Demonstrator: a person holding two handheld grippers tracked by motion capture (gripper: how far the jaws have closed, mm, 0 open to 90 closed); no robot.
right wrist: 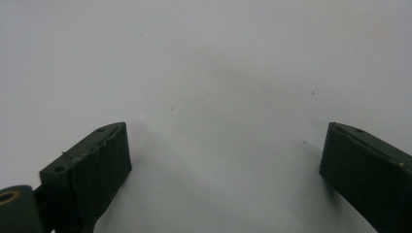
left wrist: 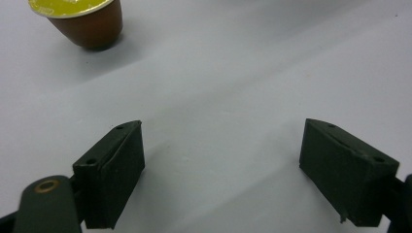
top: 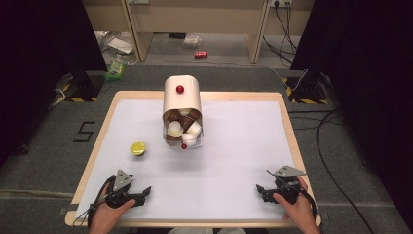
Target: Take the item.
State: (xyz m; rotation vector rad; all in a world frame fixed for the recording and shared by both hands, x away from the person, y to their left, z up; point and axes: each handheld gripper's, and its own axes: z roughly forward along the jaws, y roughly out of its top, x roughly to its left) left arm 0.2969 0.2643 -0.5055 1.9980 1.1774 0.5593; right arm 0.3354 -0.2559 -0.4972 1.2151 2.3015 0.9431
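1. High view: the yellow-lidded capsule (top: 138, 148) sits on the worktop (top: 234, 146), just left of the tipped capsule container (top: 182, 113).
2. Left gripper view: the left hand-held gripper (left wrist: 221, 165) is spread and empty, with the capsule near it.
3. Right gripper view: the right hand-held gripper (right wrist: 226, 170) is spread over bare worktop.

The desk (top: 287, 126) has a light wood edge and a big white sheet (top: 243, 146) on top. A cream box (top: 182, 105) with a red knob lies on its side in the middle, toward the far edge. Its open mouth faces the near side, and brown and white little cups (top: 181, 127) are packed inside it. A small red ball (top: 184, 146) sits on the sheet, right at the mouth of the box. One small brown cup with a yellow lid (top: 138, 148) stands alone on the sheet, to the left of the box and a bit nearer. Two claws rest near the front edge, the left claw (top: 141, 194) and the right claw (top: 263, 191), well apart from each other.
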